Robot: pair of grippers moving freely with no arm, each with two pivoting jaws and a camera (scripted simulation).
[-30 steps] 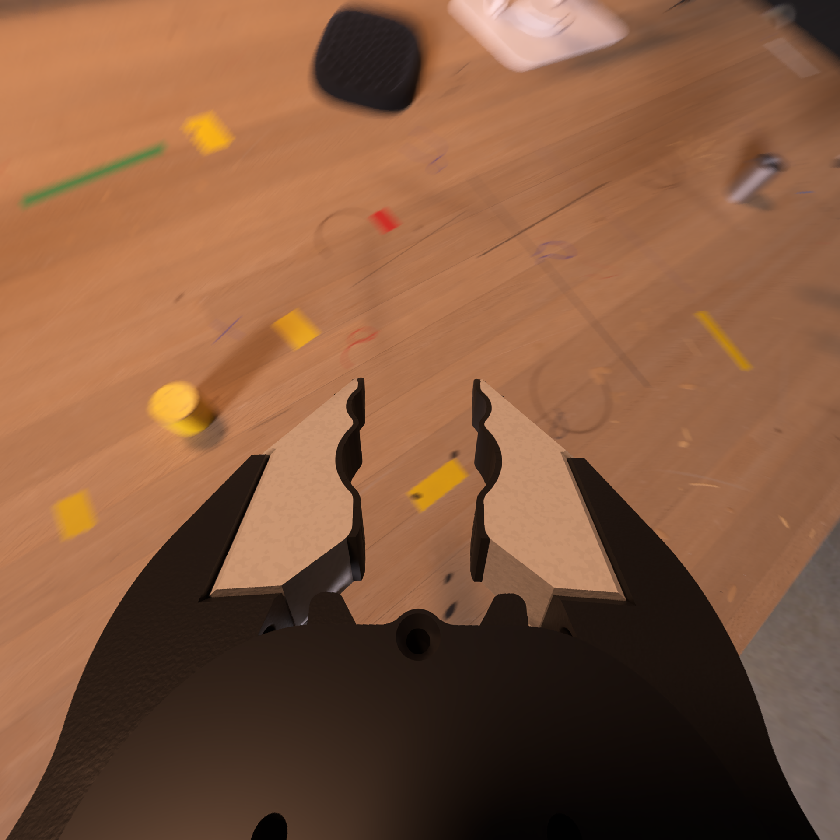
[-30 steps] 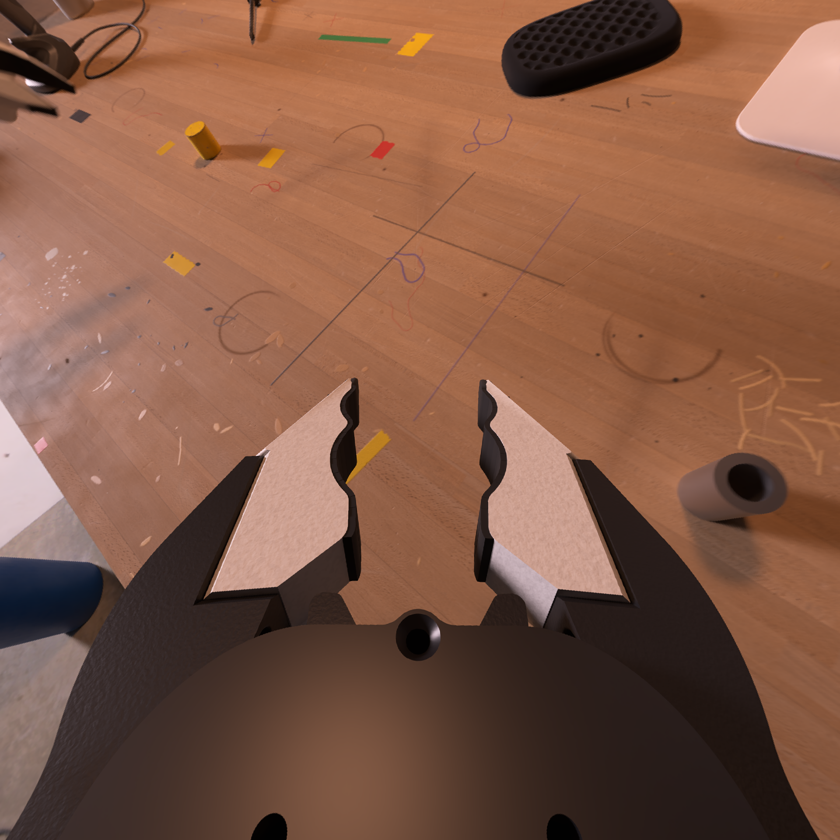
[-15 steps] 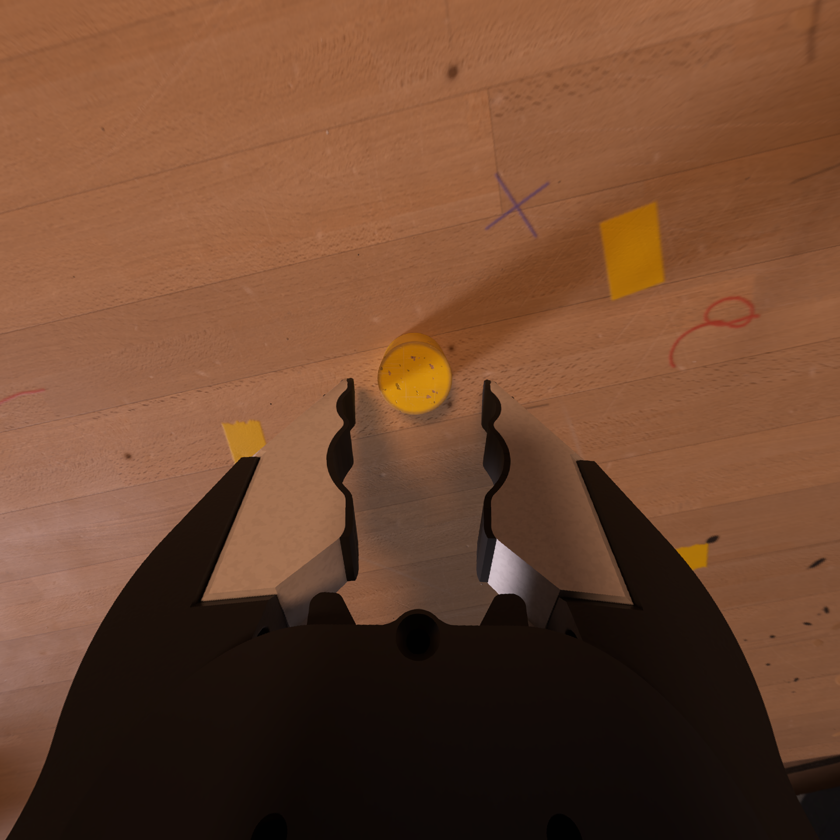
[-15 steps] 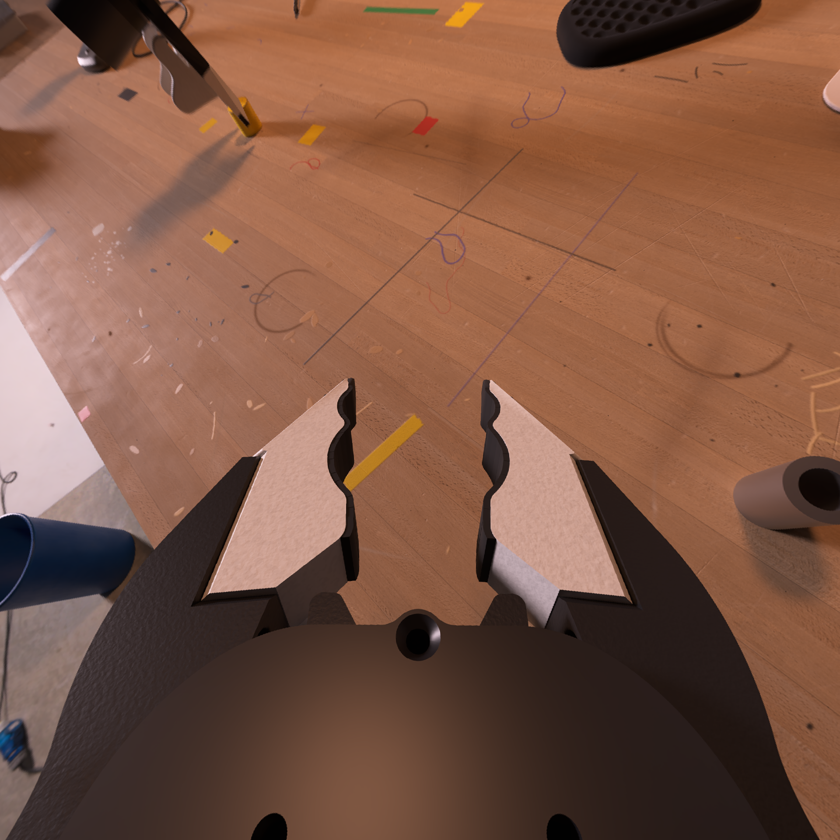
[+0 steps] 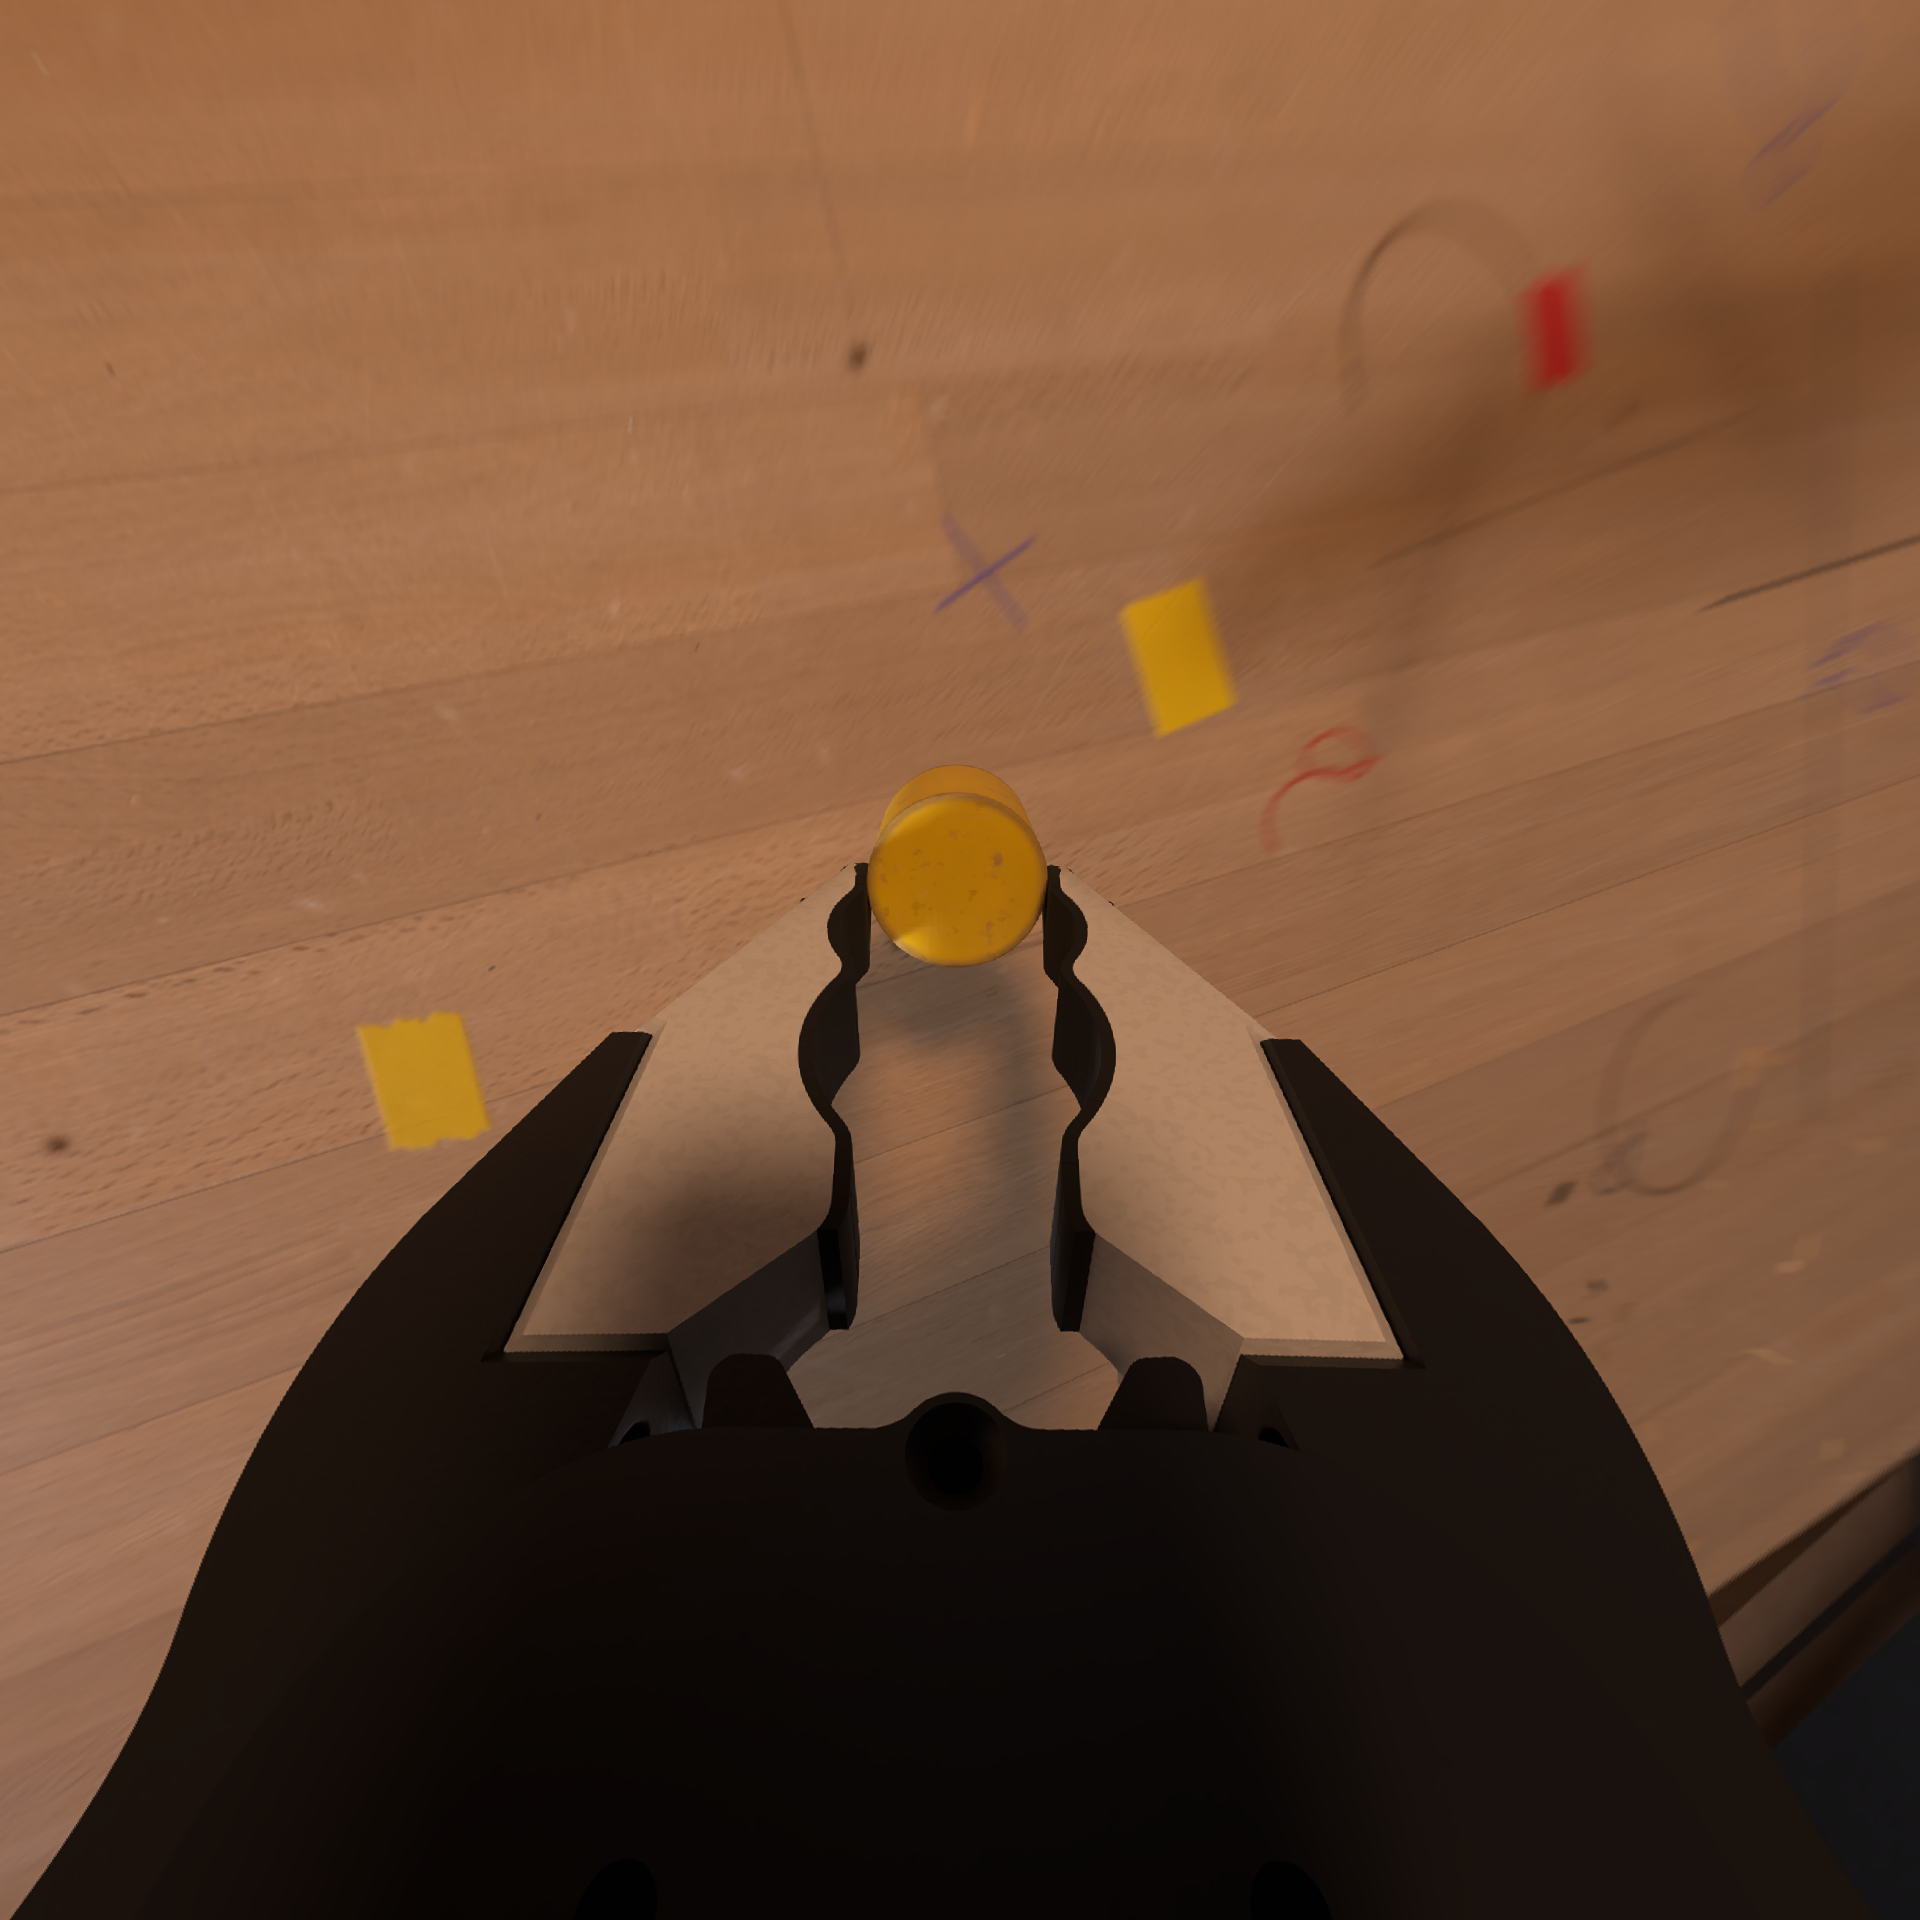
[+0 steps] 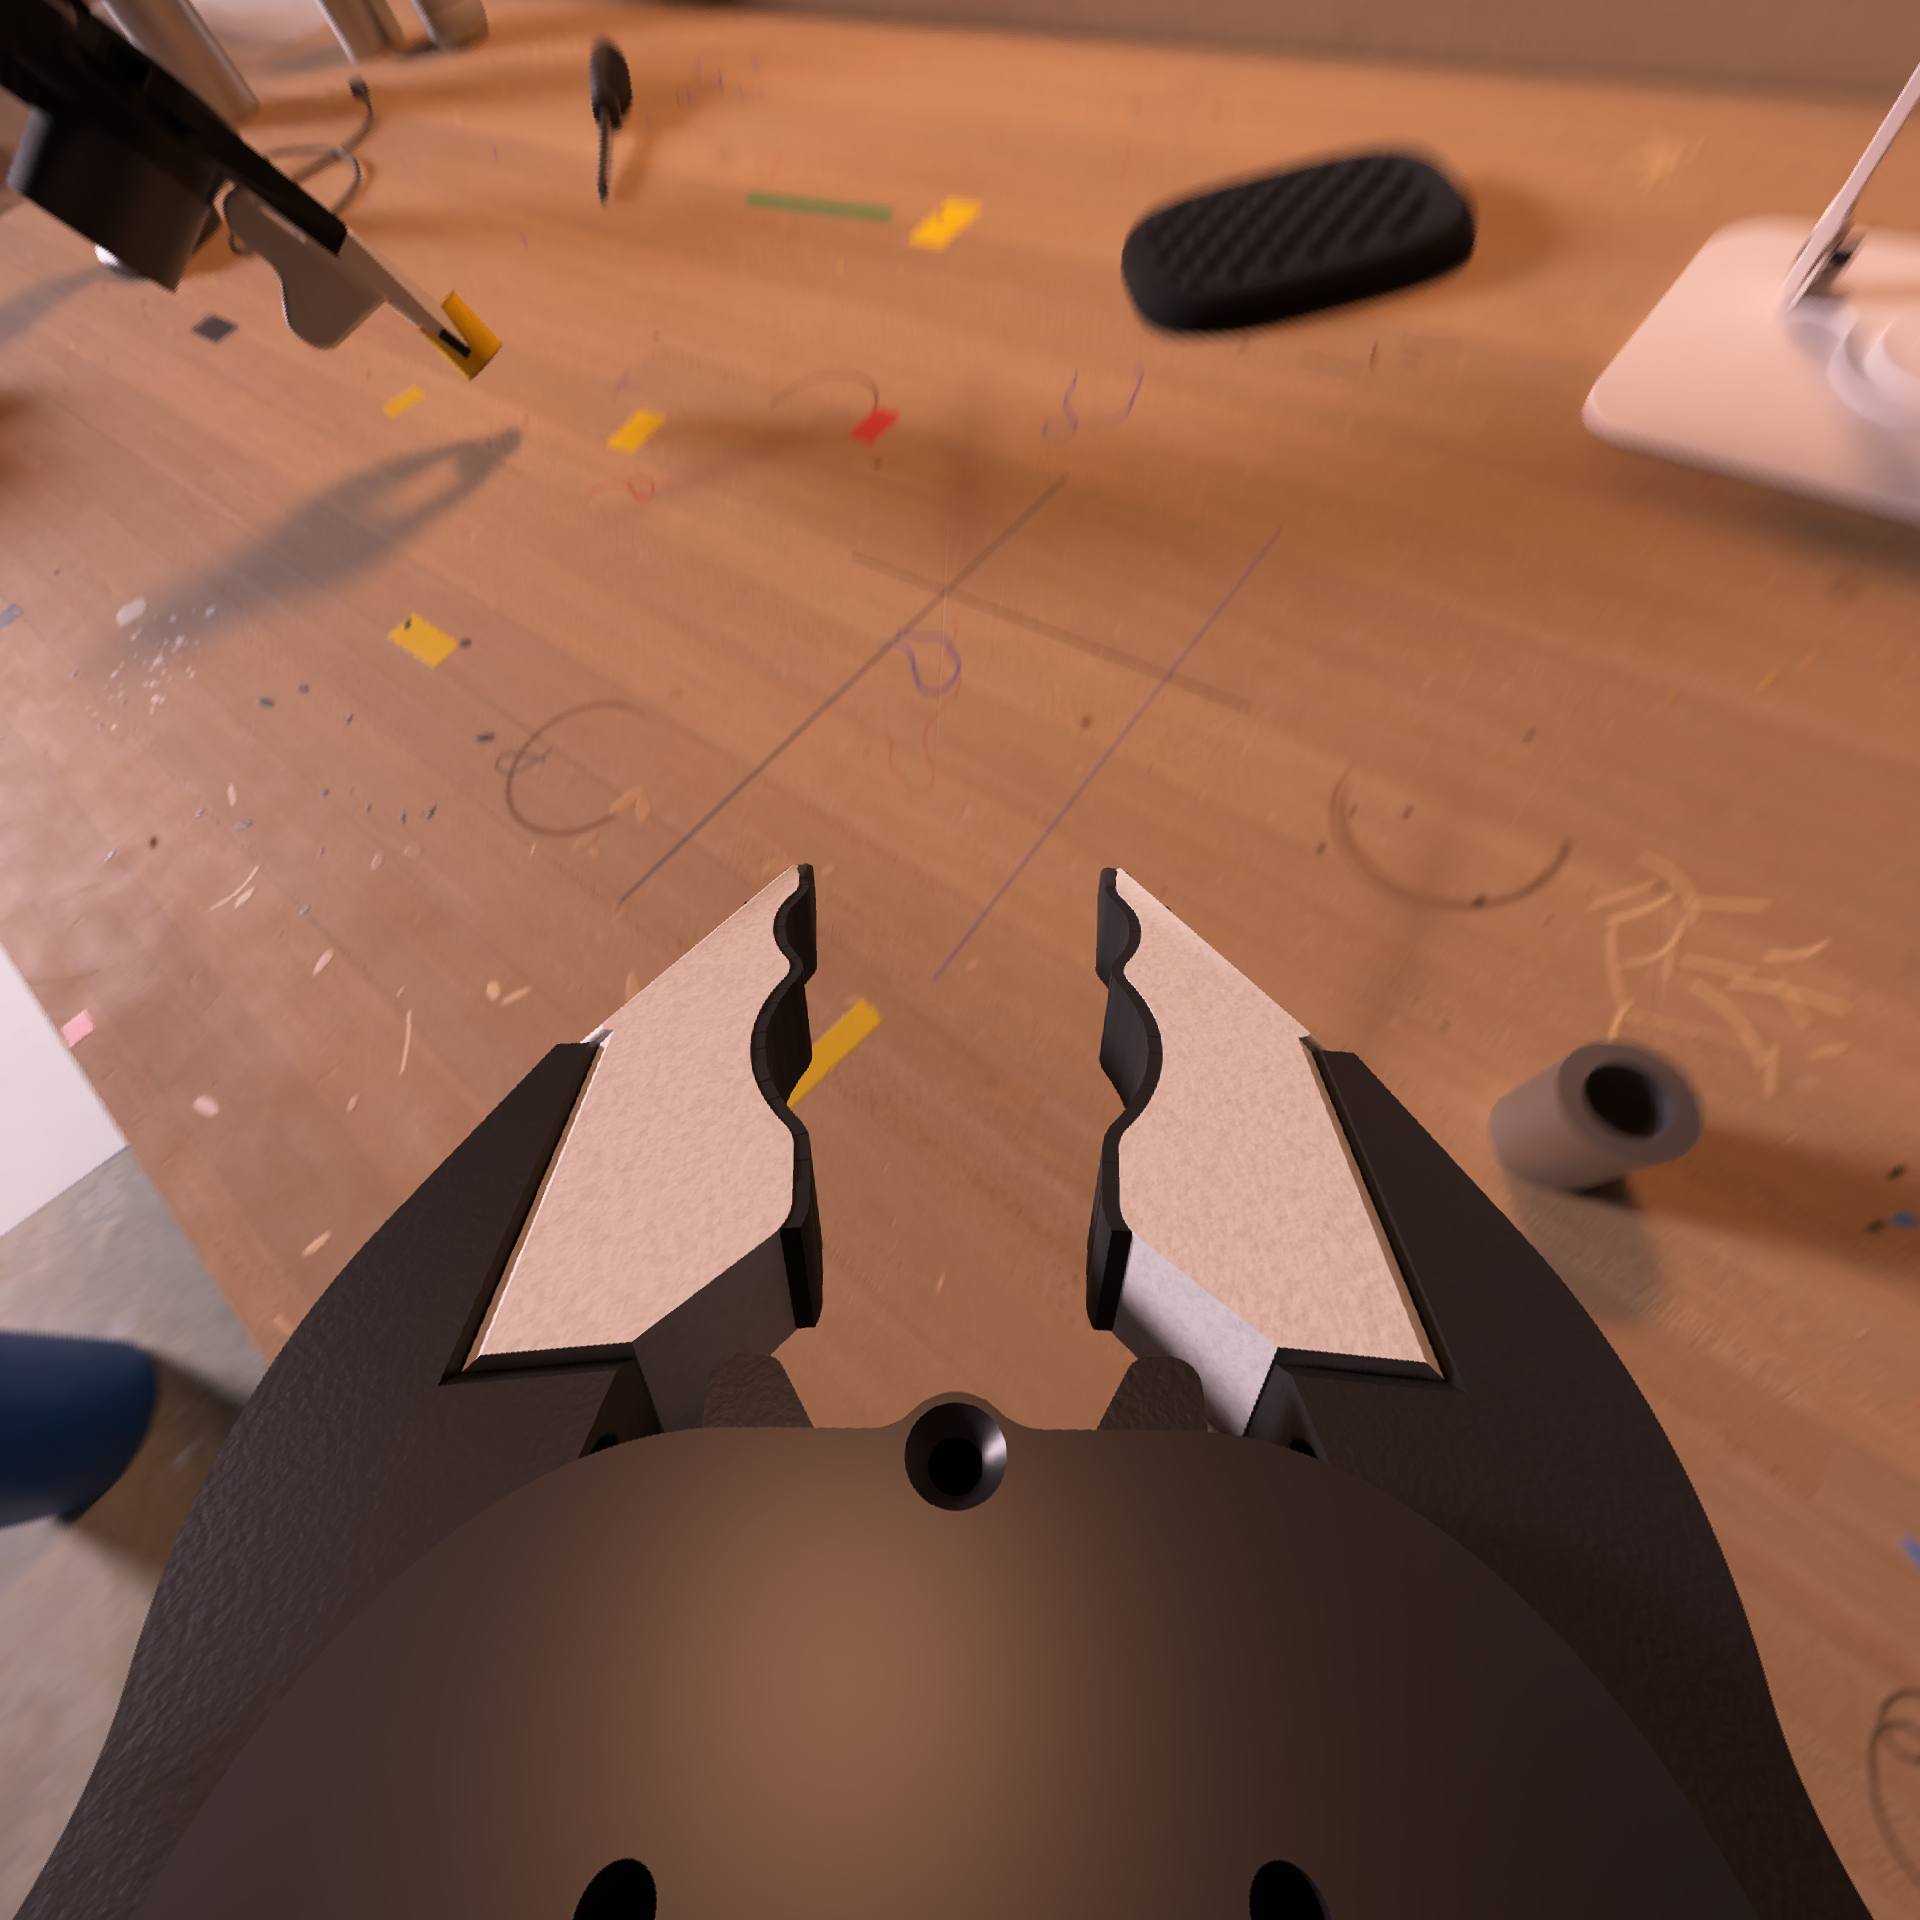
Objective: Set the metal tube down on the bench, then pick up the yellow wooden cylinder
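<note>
The yellow wooden cylinder [image 5: 956, 899] is clamped between the tips of my left gripper [image 5: 956, 883], its round end facing the camera, held above the bench with its shadow below. In the right wrist view the left gripper [image 6: 442, 330] shows far off at the upper left, holding the cylinder [image 6: 473, 338] clear of the wood. The grey metal tube [image 6: 1595, 1117] lies on its side on the bench, to the right of my right gripper [image 6: 956, 894]. The right gripper is open and empty above the bench.
A black ribbed pad [image 6: 1299, 239] and a white stand base [image 6: 1756, 384] lie at the far right. A dark-handled tool [image 6: 610, 104] and a cable [image 6: 332, 177] lie at the far left. Yellow tape pieces [image 5: 1179, 657] dot the wood. The bench edge [image 6: 135, 1132] runs at the left.
My left gripper has closed on the yellow cylinder and lifted it off the bench. My right gripper stays open and has shifted only slightly.
</note>
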